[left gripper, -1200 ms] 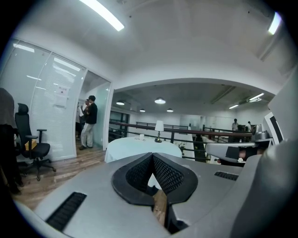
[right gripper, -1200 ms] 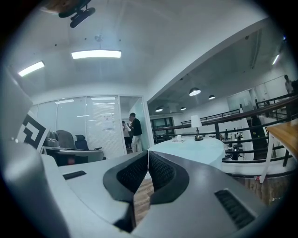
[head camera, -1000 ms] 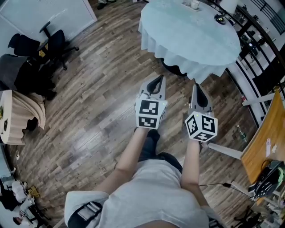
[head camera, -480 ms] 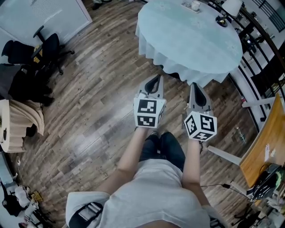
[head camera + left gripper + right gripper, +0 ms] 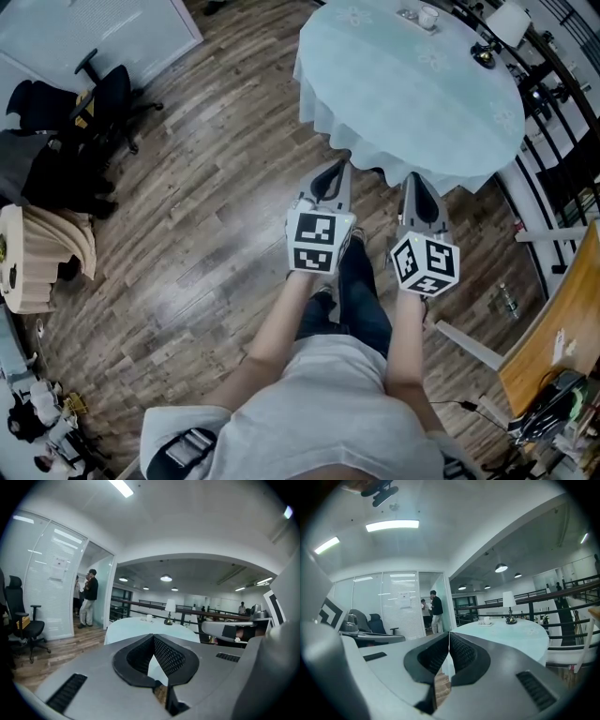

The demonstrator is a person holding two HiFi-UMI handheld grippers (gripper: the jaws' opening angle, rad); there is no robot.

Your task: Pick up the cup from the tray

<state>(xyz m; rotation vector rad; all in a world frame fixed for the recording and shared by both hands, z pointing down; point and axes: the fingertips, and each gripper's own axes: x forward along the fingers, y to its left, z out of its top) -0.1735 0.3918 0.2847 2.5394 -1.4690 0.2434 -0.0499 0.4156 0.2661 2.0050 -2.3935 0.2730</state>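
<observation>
Wood floor [image 5: 216, 187], open room. Round desk [image 5: 412, 84] under a pale cloth stands ahead of the person.

Step in hand, as I judge it: the approach. No grasp is under way.

Left gripper [image 5: 339, 169] and right gripper [image 5: 413, 178] are held side by side, pointing at the desk, tips about at its near hem. Both sets of jaws are closed tip to tip with nothing between them, so both are empty.

Lamp [image 5: 497, 28] stands at the desk's far right. Tray [image 5: 409, 13] is small and pale, on the far side of the desk, well apart from both grippers.

Cup [image 5: 427, 16] stands on the tray, toward its right end. It is white, small, upright, mouth up. It is too small here to tell whether it has a handle.

Next move calls for:
- getting a gripper across the desk top to the far side;
- opening its jaws wide before it arrives;
- closing on the cup's wall from the side without nudging the tray.

The cup looks rigid and light, and is likely to tip if clipped.
</observation>
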